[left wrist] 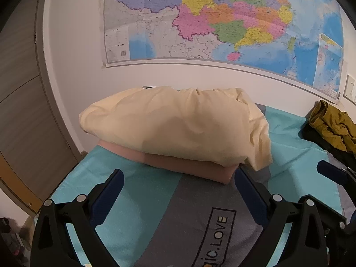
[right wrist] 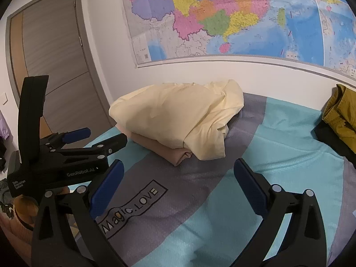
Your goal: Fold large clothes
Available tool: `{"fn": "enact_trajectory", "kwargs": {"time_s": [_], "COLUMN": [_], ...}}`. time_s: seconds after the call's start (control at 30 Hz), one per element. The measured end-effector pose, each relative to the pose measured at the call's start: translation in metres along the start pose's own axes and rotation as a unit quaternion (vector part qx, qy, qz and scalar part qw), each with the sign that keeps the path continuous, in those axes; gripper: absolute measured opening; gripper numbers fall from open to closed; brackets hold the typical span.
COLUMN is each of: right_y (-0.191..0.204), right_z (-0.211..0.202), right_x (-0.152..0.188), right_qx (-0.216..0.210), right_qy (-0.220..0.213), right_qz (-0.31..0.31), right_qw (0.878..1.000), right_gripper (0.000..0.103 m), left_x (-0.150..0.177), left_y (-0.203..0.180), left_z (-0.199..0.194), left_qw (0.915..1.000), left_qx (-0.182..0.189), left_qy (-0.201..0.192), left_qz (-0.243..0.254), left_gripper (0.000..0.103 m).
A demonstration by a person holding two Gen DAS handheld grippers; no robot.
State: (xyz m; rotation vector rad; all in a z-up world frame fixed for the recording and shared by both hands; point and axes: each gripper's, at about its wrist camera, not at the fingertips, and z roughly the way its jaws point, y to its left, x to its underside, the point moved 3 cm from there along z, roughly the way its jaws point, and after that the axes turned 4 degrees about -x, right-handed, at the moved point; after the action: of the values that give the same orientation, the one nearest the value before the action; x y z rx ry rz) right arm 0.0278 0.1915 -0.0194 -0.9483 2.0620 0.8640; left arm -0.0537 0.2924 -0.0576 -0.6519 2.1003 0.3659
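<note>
Beneath the wall map (left wrist: pixel 200 22), our bed (right wrist: pixel 278 155) carries the cream garment (left wrist: pixel 178 124) stacked on a pink one (left wrist: pixel 189 166). Both claws, left (left wrist: pixel 178 182) and right (right wrist: pixel 178 173), hang apart and empty. Nudging the cream garment's loose corner could topple the stack.

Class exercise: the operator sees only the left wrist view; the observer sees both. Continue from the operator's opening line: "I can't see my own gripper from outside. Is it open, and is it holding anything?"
Observer: The right wrist view shows the left gripper from the side, jaws apart and empty.
Operator: The blanket print reads only "gic.LOVE" for me.
Observer: The whole print reads "Magic.LOVE".
Operator: I see just one fingertip of the other gripper.
Observer: The right gripper is open and empty, pointing at the cream garment that lies on the pink garment.
</note>
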Motion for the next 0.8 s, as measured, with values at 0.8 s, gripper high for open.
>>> {"fn": "enact_trajectory", "kwargs": {"time_s": [0.8], "right_y": [-0.0044], "right_z": [-0.0092], "right_x": [0.0052], "right_qx": [0.002], "right_qy": [-0.005], "right_qz": [0.006], "right_qw": [1.000], "right_gripper": [0.097], "left_x": [0.0031], "left_y": [-0.0087], "left_z": [-0.0009], "left_qw": [0.9999], "left_qx": [0.007], "left_qy": [0.003], "left_qz": [0.009], "left_gripper": [0.096]}}
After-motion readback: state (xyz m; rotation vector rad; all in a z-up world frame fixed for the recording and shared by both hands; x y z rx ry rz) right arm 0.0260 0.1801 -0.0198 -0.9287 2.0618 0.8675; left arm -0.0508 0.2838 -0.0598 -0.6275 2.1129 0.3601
